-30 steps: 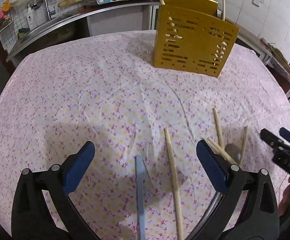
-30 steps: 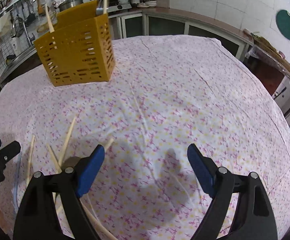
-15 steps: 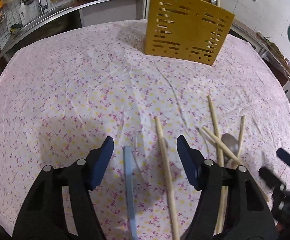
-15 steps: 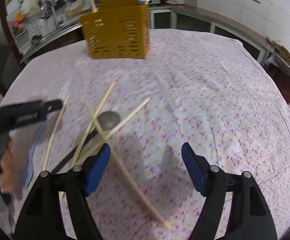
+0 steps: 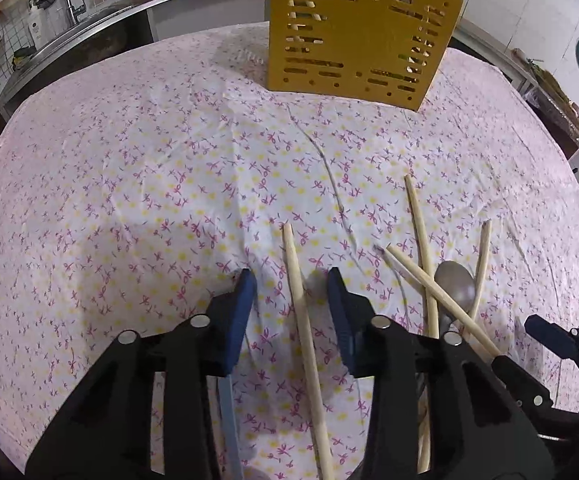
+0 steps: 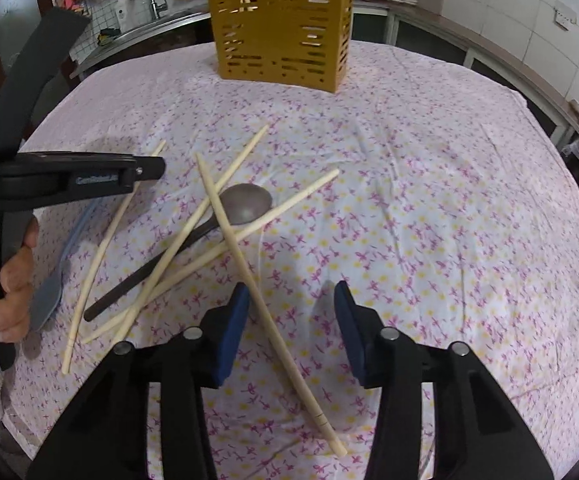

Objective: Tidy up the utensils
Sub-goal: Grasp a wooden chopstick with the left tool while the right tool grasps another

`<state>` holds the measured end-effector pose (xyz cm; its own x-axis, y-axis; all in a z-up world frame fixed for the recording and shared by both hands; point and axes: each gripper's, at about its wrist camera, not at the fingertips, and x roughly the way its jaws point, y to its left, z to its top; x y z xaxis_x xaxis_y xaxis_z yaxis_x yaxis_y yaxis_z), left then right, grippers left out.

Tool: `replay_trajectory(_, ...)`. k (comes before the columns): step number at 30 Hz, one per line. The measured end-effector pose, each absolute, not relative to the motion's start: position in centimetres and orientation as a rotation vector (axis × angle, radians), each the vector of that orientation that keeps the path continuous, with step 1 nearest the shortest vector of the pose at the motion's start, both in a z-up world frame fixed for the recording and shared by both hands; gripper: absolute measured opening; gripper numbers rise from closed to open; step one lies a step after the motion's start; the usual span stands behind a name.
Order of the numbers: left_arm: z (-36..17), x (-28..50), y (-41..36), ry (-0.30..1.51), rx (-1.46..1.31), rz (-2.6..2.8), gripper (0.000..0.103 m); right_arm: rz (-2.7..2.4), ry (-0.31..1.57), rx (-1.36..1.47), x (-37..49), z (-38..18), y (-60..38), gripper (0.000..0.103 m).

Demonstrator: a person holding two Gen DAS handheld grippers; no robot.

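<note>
Blue utensil (image 6: pixel 51 280): flat on the desk (image 6: pixel 429 184) at far left, partly under the left tool's frame.
Left tool (image 5: pixel 291 286): released, jaws apart, straddling one chopstick (image 5: pixel 305 332) without touching it.
Chopstick pile (image 6: pixel 193 240): three sticks crossed over a dark spoon (image 6: pixel 245 202), right of the left tool.
Right tool (image 6: pixel 287 300): released, jaws apart over a long chopstick (image 6: pixel 265 308) that runs near-to-far; the left pad (image 6: pixel 231 320) is just beside it, contact unclear.
Yellow holder (image 6: pixel 283 32): upright at the far edge of the desk, several utensils standing in it.
Cloth: pink floral, covering the desk.
</note>
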<state>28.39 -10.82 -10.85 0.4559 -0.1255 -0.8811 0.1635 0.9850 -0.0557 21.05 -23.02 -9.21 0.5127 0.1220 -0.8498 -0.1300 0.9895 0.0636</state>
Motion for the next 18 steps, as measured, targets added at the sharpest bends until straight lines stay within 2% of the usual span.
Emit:
replay_trajectory(5,-11.0,28.7,-11.3,1.087,0.077,-0.179,0.025,0.163,1.039,-0.014,21.5,-9.6,-22.8,0.037)
replay_trajectory(7,-11.0,28.9,-11.3,1.089,0.081,-0.180,0.015,0.159,1.037,0.000,21.7,-9.6,-23.0,0.025)
replay_trajectory(8,-11.0,29.1,-11.2,1.091,0.076,-0.183,0.013,0.153,1.036,0.011,21.8,-9.5,-23.3,0.015)
replay_trajectory(9,-11.0,29.2,-11.1,1.093,0.068,-0.187,0.012,0.147,1.034,0.021,21.8,-9.4,-23.6,0.011)
replay_trajectory(11,-10.9,29.3,-10.6,1.095,0.060,-0.192,0.008,0.141,1.026,0.035,21.8,-9.1,-24.0,0.009)
replay_trajectory(18,-10.4,29.3,-9.8,1.090,0.029,-0.208,0.006,0.113,1.012,0.084,22.1,-8.3,-25.4,0.006)
